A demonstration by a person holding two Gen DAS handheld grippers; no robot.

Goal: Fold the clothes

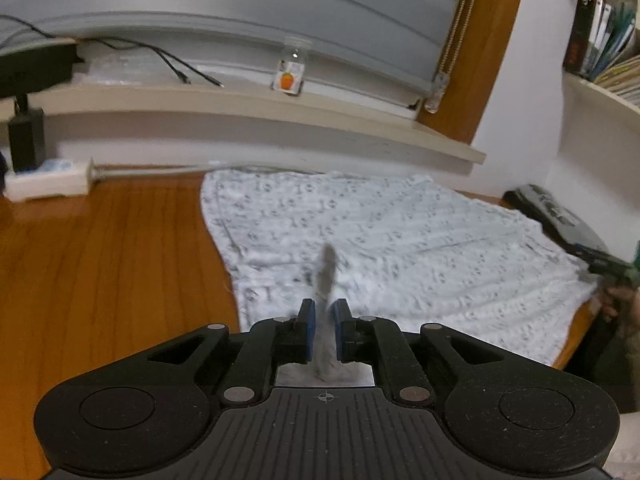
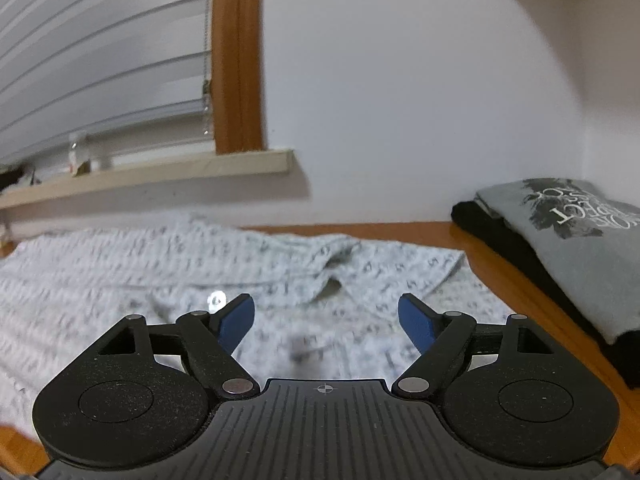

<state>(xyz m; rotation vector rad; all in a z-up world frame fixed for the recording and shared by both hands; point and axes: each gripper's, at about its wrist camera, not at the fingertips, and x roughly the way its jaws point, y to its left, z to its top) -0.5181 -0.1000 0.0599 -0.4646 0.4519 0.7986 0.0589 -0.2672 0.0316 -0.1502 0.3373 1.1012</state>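
Note:
A white shirt with a small grey print [image 1: 400, 240] lies spread flat on the wooden table [image 1: 100, 260]. My left gripper [image 1: 324, 308] is low over its near edge. The blue pads stand a narrow way apart, and a blurred grey strip of the shirt's cloth [image 1: 328, 268] rises between them with slim gaps on both sides. In the right wrist view the same shirt [image 2: 160, 264] fills the table, its collar [image 2: 332, 280] ahead. My right gripper [image 2: 326, 312] hovers over it, open wide, with nothing between its fingers.
A stack of folded clothes [image 2: 580, 248], a grey printed tee on black, sits at the table's right end. A window sill [image 1: 240, 100] with a small bottle [image 1: 290, 68] and cables runs along the back. A white power strip [image 1: 48, 180] lies at far left. A hand [image 1: 620, 304] shows at right.

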